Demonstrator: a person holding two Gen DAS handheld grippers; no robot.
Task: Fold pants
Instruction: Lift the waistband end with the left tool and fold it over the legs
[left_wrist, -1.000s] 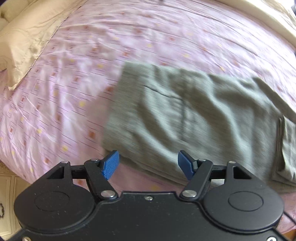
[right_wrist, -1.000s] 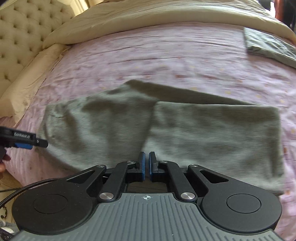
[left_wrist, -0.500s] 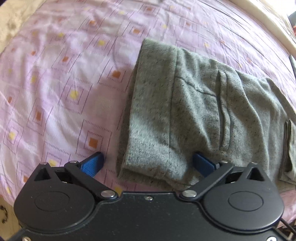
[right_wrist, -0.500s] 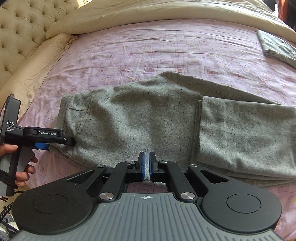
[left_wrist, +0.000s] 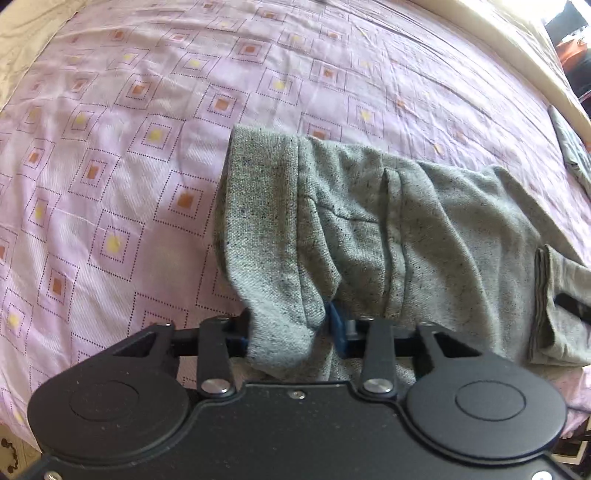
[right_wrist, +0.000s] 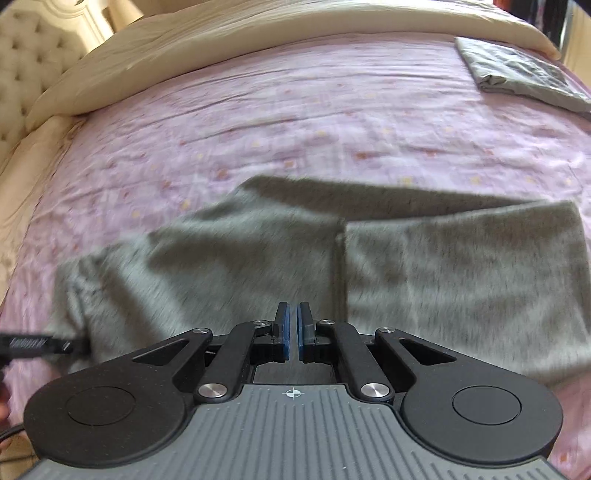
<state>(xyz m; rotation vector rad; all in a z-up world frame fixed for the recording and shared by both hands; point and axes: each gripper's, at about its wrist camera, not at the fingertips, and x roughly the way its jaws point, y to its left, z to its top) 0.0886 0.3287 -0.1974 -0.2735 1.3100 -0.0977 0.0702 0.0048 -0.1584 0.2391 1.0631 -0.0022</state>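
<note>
Covering the bed (left_wrist: 147, 155) is a pink-lilac sheet printed with dotted squares, orange and yellow centres. Cream duvet (right_wrist: 229, 40) bunched along the far side, tufted cream headboard (right_wrist: 26, 70) at upper left in right wrist view. Folded grey cloth (right_wrist: 517, 74) sits at far right corner of the bed, well apart from the grey pants (left_wrist: 388, 236), which lie near the front edge, one end folded over the rest.

Left gripper (left_wrist: 288, 338): fingers closing around the bunched waistband corner of the pants, fabric between them; left blue pad mostly hidden by cloth, right pad partly visible. Right gripper (right_wrist: 293, 328): fingers pressed almost together, nothing between them, hovering over the pants' middle. Right wrist view is motion-blurred, so pants' texture and sheet pattern smear. Left gripper's tip enters at left edge there, lettering unreadable. Room beyond bed cut off.
</note>
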